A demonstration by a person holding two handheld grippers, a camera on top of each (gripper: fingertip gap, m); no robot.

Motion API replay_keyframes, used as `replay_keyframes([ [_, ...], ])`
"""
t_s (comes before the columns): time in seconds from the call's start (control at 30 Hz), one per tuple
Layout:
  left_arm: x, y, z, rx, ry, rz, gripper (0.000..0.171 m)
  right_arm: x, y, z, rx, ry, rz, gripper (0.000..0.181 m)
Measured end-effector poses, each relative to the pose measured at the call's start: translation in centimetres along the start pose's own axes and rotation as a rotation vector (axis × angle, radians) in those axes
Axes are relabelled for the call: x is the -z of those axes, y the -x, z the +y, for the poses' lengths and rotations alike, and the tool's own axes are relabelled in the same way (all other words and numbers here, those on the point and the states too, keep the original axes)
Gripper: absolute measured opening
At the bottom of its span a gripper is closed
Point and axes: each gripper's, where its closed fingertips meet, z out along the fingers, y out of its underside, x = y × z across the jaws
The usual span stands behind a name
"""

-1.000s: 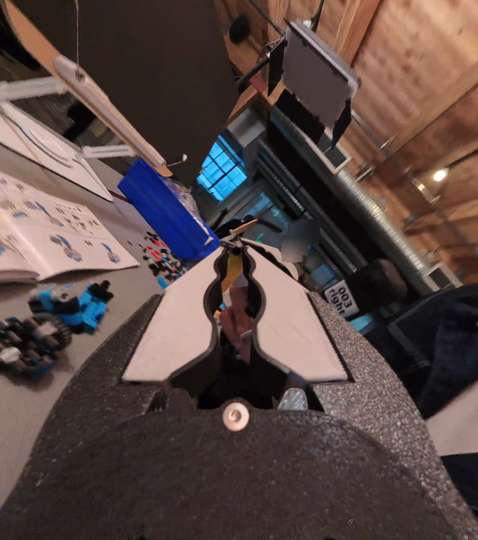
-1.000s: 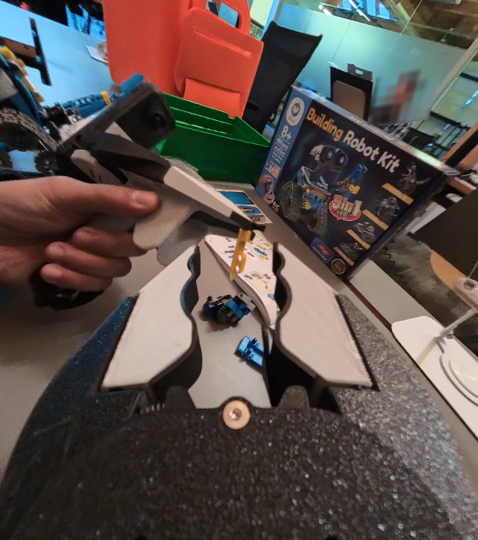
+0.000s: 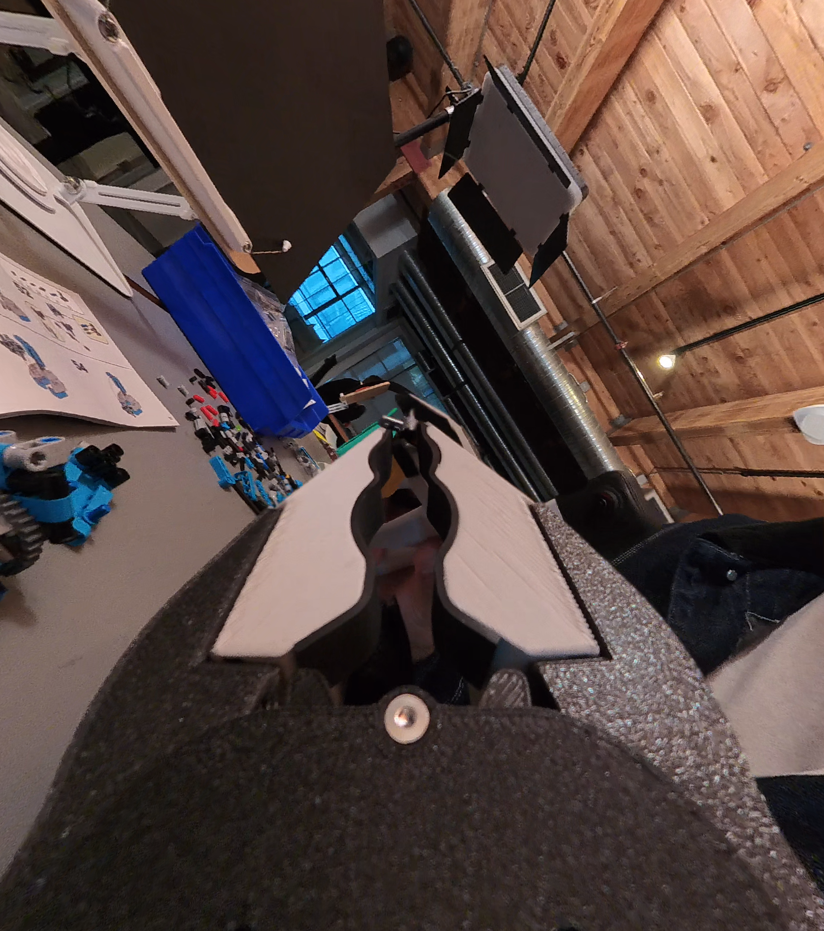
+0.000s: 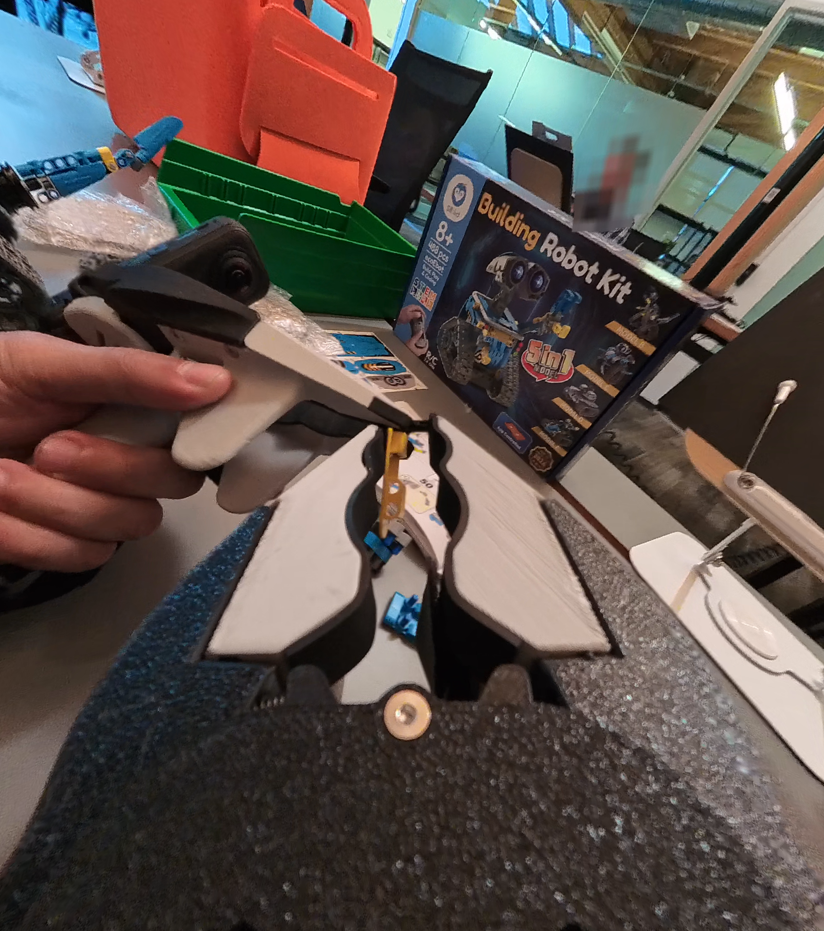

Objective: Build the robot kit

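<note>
The left gripper (image 3: 402, 428) has its jaws closed almost fully, the tips pinching the top end of a thin yellow beam (image 4: 392, 483). In the right wrist view a hand (image 4: 47, 443) holds this gripper from the left of the frame. The beam hangs down from the tips, nearly upright, above the grey surface (image 3: 97, 629).

The right gripper (image 4: 405, 430) has its jaws open only a little, one on each side of the beam's upper part. The gap looks wider than the beam. I cannot tell whether either jaw touches it.

My judgement is that the beam, held only at one end, can swing or turn easily. The pinch should therefore stay firm, and the two grippers should stay in line.

Under the beam, in the middle of the frame, lies a small blue piece (image 4: 402, 612). A dark kit box (image 4: 541, 342) stands at the upper right and a green bin (image 4: 299, 242) at the upper centre. In the left wrist view, an open booklet (image 3: 37, 352), a blue bin (image 3: 233, 332), scattered small parts (image 3: 228, 438) and a blue and black model (image 3: 22, 493) are on the left side.
</note>
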Motion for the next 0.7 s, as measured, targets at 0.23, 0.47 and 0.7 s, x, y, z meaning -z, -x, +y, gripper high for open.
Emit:
replay_keyframes([
  [0.23,3.6,3.2,-4.4,-0.401,-0.004,-0.4,0.01,-0.2,-2.0,2.2,-0.245,0.007,-0.077,0.05],
  [0.47,9.4,7.4,-8.6,-1.072,0.239,-1.096,0.01,-0.5,-4.6,4.7,-0.596,-0.008,-0.137,0.03],
  [0.7,9.6,9.8,-7.7,-1.205,0.411,-1.208,0.01,-1.1,-4.0,5.8,-0.607,0.039,-0.162,0.028],
])
